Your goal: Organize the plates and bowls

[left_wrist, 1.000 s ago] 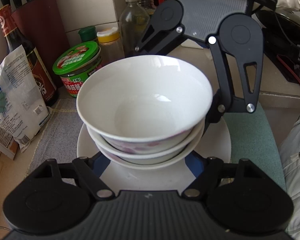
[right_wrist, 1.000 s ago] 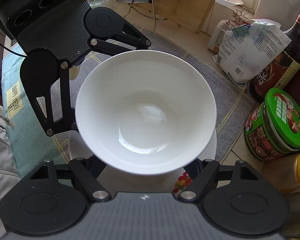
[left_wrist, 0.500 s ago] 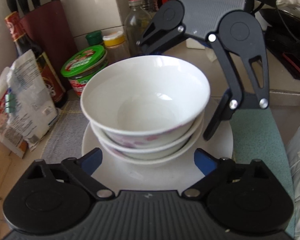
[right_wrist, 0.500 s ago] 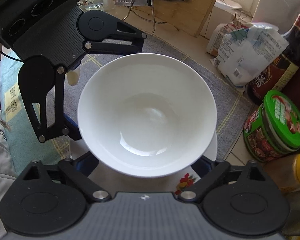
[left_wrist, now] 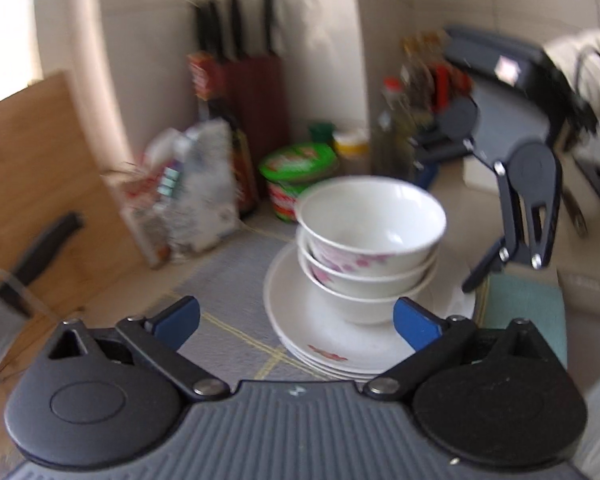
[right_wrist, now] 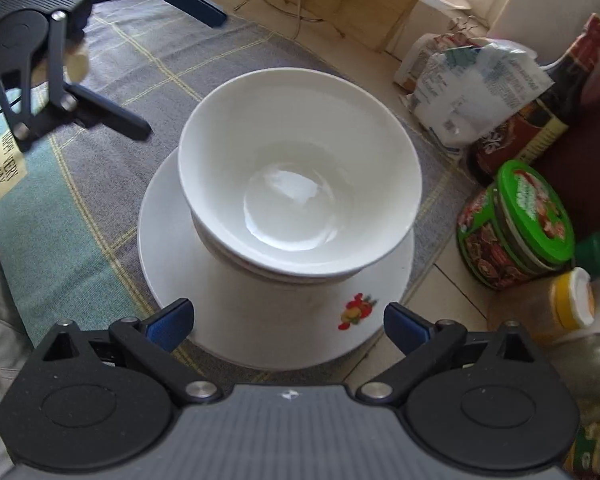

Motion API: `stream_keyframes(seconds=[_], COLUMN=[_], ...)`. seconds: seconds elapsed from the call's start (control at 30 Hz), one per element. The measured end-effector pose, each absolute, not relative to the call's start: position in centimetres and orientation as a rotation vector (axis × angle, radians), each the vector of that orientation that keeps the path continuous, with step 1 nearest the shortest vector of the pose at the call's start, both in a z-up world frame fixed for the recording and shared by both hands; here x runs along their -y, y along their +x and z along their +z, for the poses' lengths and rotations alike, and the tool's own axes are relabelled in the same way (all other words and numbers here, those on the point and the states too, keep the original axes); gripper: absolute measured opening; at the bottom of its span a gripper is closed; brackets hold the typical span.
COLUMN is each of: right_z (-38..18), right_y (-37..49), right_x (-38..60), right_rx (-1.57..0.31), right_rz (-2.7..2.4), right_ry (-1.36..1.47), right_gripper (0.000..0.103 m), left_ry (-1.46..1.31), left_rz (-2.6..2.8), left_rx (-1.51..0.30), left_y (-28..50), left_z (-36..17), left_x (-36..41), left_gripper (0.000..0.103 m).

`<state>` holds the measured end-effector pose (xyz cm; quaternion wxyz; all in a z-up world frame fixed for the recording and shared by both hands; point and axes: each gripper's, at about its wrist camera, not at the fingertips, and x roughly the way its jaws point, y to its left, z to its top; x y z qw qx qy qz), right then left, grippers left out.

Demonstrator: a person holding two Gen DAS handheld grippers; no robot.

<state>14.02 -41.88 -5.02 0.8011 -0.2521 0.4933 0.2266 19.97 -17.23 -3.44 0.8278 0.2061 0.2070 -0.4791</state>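
Three white bowls (left_wrist: pixel 370 216) are nested, the lower ones with pink flowers, on a stack of white plates (left_wrist: pixel 300 320). From above, the top bowl (right_wrist: pixel 300 184) sits a little off-centre on the plates (right_wrist: pixel 260 320). My left gripper (left_wrist: pixel 296 324) is open and drawn back from the plates; its jaws have just been opening and nothing is pressed between them. My right gripper (right_wrist: pixel 288 326) is open too, its blue pads (right_wrist: pixel 168 324) standing either side of the near plate rim without touching. The left gripper (right_wrist: pixel 154 60) shows at the top left.
A green-lidded tin (right_wrist: pixel 516 224), a dark sauce bottle (right_wrist: pixel 540 112), a paper bag (right_wrist: pixel 472 84) and a yellow-capped jar (right_wrist: pixel 572 300) crowd one side. A knife block (left_wrist: pixel 252 92) and wooden board (left_wrist: pixel 40 184) with a knife (left_wrist: pixel 44 248) stand behind. A grey checked mat (right_wrist: pixel 112 200) lies underneath.
Both grippers went from shut at the plate rim to wide open. The left one pulled back, rose and swung left; the right backed off slightly. Bowls and plates stayed put.
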Motion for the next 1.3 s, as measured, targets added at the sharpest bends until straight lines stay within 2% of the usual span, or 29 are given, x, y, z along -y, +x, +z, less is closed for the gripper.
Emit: stream_keyframes(seconds=[0.2,0.3,0.77,1.03,1.3], right_z=[-3.9,-3.2,-1.1,0.9,2.0], right_y=[12.0,11.3,3.6,-2.0,-4.0], right_x=[38.8,37.1,27.3,24.2,24.7], right_rx=[-1.072,-1.081,-0.890,-0.825,-0.784], right_rz=[0.268,0.118,-0.477,-0.596,-0.608], right_ry=[-0.634,-0.564,-0.005,0.133,0.183], right_gripper=[0.103,0.103,0.103,0.103,0.103], left_ry=[0.298,0.256,0.338,0.348,0.319], left_rz=[-0.929,-0.897,-0.723,-0.720,-0.687], left_rx=[-0.341,-0.332,-0.457,-0.508,-0.591], left_y=[18.2,17.3,12.1,10.1,9.9], left_z=[-1.9,-1.0,0.9,2.9,3.4], left_x=[12.3,10.3,6.1,5.9,6.7], left_gripper=[0.102,0.102,0.102,0.102,0.102])
